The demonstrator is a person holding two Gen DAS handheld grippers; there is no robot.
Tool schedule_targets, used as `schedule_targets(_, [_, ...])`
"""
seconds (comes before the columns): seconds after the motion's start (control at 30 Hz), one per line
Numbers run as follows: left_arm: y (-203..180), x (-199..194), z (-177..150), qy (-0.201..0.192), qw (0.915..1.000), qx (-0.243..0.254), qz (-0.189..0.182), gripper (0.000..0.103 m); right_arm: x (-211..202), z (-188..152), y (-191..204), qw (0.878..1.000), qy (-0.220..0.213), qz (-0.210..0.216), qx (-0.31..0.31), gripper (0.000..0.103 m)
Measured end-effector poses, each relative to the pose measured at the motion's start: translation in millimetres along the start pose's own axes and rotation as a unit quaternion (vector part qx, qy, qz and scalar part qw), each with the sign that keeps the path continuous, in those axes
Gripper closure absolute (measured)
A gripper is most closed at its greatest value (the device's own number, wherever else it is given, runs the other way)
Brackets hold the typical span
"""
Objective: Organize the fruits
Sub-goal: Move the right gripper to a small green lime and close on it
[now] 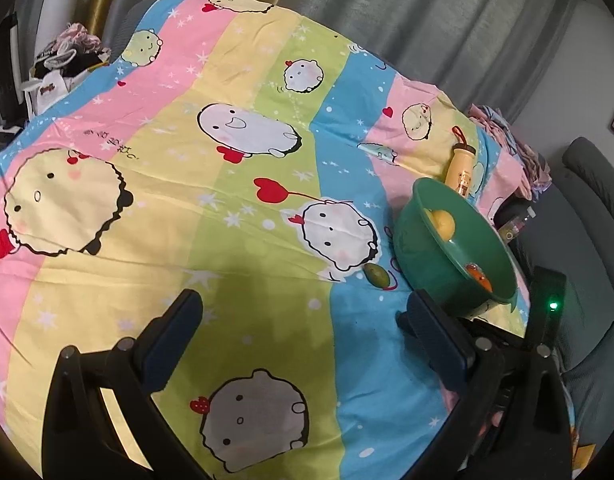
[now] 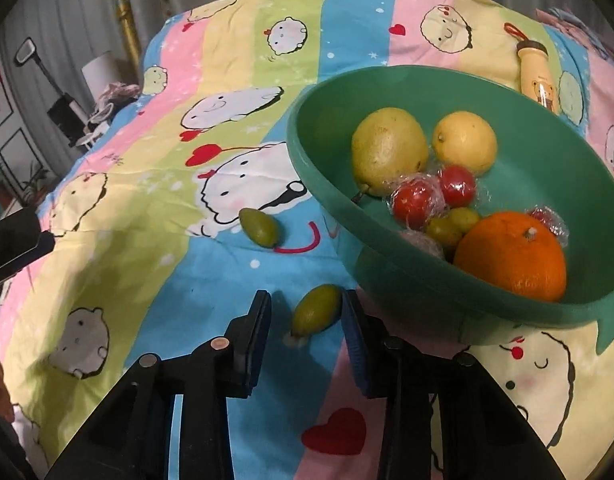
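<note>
on striped sheet [image 2: 235, 280]: green fruit [image 2: 317, 314] between right gripper [image 2: 307, 316] fingers (writing unreadable)

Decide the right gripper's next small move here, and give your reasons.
Probably close the right gripper a little more onto the small green fruit between its pads. A gap shows on the left pad's side, so it is not yet gripped. Another green fruit lies on the cloth; the green bowl already holds the rest.

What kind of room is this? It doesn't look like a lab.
Probably someone's home: a cartoon-print bedsheet serves as the tablecloth, grey curtains hang behind, and a grey sofa stands beside it.
</note>
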State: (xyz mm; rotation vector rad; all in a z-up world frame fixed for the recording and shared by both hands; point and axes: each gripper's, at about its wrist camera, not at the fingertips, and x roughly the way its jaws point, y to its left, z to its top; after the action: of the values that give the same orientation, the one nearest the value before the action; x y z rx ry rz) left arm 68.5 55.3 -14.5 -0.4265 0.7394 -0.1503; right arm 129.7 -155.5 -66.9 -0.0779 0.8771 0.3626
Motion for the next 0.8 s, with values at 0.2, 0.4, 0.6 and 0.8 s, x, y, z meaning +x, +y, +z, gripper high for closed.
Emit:
schedule_targets(0.2, [6, 2, 2, 0.006, 0.9998, -0.02, -0.007, 0.001, -2, -3, -4, 1.0, 0.006, 0.005, 0.001, 0.08])
schedule_targets(0.4, [5, 1, 2, 0.008, 0.9997, -0.017, -0.012, 0.001, -25, -13, -3, 0.998, -0.009, 0.056, -0.015, 0.08])
schedule_targets(0.6, [-6, 7, -3, 0.018, 0.9996, 0.002, -0.02, 0.001, -61, -29, 0, 0.994, -0.022, 0.097, -0.054, 0.08])
schedule_targets(0.8, [-29, 19, -15, 0.03, 0.9986, 0.037, -0.022, 0.002, -77, -42, -22, 0.989, -0.04, 0.142, -0.028, 0.08])
